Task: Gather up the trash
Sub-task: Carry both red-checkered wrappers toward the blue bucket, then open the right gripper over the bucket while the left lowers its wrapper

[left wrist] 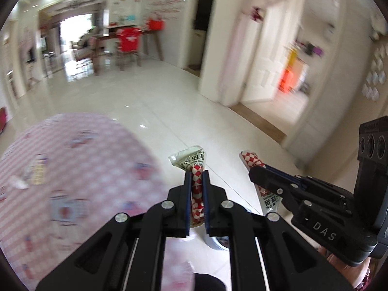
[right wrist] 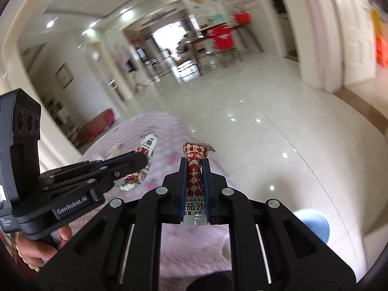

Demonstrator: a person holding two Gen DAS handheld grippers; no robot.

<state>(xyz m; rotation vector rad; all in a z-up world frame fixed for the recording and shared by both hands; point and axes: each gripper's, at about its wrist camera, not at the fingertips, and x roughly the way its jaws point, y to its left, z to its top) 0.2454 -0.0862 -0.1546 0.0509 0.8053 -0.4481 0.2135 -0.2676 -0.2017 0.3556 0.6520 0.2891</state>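
A: We begin at the left; the desk (left wrist: 72, 160), under a pink checked cloth, carries scraps too blurred for us to name; a small white piece (left wrist: 18, 183) lies near its edge, and we cannot tell what it is.

B: Next, the left claw (left wrist: 197, 189); its jaws stand narrow and are clamped on a red-and-white checked sachet (left wrist: 197, 181), whose crumpled printed top sticks out above the fingertips.

A: Further right, the right claw (right wrist: 194, 174); narrow likewise, gripping a second checked sachet (right wrist: 194, 169) with printed characters at its lower end; from the left wrist view we see that claw only side-on.

B: So both pieces of trash are in hand and held above the desk edge and the tiled floor (left wrist: 157, 92); we judge the step to be the carry, with pickup complete.

A: The next move calls for a bin; hold both grips firm until each sachet is over it, then open.

B: We see no certain bin; a grey rounded rim (left wrist: 218, 242) shows under the left claw and a blue round object (right wrist: 315, 225) sits low at the right, both cut off by the claw bodies; the room beyond is smeared and unreadable.
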